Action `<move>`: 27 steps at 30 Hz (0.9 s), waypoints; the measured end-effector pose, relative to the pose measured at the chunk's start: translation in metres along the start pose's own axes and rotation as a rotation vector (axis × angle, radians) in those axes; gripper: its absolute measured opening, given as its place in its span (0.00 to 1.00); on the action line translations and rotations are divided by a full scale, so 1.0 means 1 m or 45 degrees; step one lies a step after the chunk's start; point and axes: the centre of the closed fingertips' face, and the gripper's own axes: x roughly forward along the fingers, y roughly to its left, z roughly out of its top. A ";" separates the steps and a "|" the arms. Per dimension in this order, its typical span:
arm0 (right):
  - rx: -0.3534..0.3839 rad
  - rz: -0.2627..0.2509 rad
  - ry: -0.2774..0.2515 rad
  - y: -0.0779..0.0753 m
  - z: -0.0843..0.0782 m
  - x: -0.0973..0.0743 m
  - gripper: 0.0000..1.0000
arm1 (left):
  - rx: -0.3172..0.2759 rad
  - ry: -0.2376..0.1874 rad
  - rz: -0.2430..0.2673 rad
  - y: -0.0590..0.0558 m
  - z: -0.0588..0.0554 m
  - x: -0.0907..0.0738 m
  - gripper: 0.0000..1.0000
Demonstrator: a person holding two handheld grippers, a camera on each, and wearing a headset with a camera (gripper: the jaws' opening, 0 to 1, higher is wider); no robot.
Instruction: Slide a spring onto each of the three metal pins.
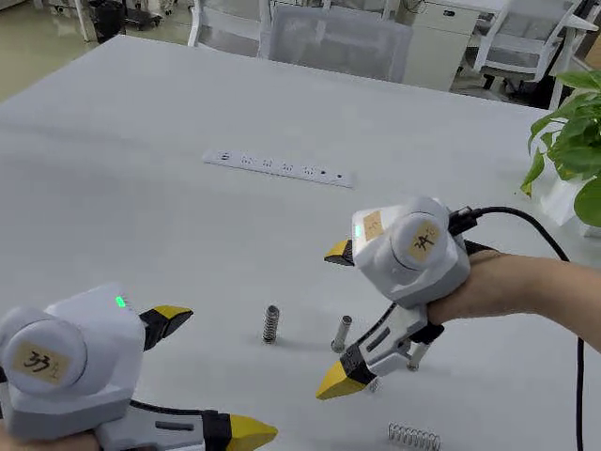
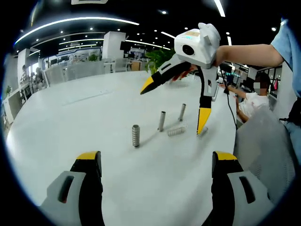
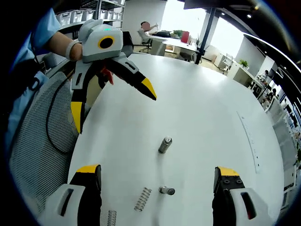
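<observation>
Three metal pins stand upright on the white table (image 1: 141, 169). The left pin (image 1: 271, 324) carries a spring. The middle pin (image 1: 342, 334) is bare, and the third pin (image 1: 416, 355) is half hidden behind my right gripper (image 1: 338, 316). That gripper hangs open over the pins with nothing in it. A loose spring (image 1: 413, 436) lies near the front edge, and a second one (image 3: 143, 198) lies beside a bare pin (image 3: 166, 190). My left gripper (image 1: 208, 376) rests open and empty at the front left, short of the sprung pin (image 2: 136, 135).
A white power strip (image 1: 279, 167) lies across the table's middle. A potted plant (image 1: 568, 141) stands at the right edge. Mesh chairs (image 1: 333, 42) line the far side. A black cable (image 1: 535, 230) trails from the right gripper.
</observation>
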 end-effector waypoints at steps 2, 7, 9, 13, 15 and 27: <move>0.013 -0.018 -0.018 0.001 -0.003 -0.006 1.00 | 0.008 -0.001 -0.008 -0.002 0.002 0.001 0.96; 0.063 -0.074 -0.067 0.001 -0.012 -0.022 1.00 | 0.036 0.011 -0.035 -0.004 0.004 0.004 0.96; 0.101 -0.096 -0.071 0.002 -0.019 -0.027 1.00 | 0.047 0.016 -0.044 -0.004 0.005 0.005 0.96; 0.166 -0.139 -0.126 0.005 -0.025 -0.038 1.00 | 0.063 0.028 -0.067 -0.003 0.005 0.008 0.96; 0.197 -0.157 -0.136 0.008 -0.031 -0.043 1.00 | 0.069 0.028 -0.073 -0.003 0.007 0.008 0.96; 0.394 -0.260 -0.172 0.025 -0.070 -0.064 1.00 | 0.080 0.048 -0.096 0.000 0.007 0.012 0.96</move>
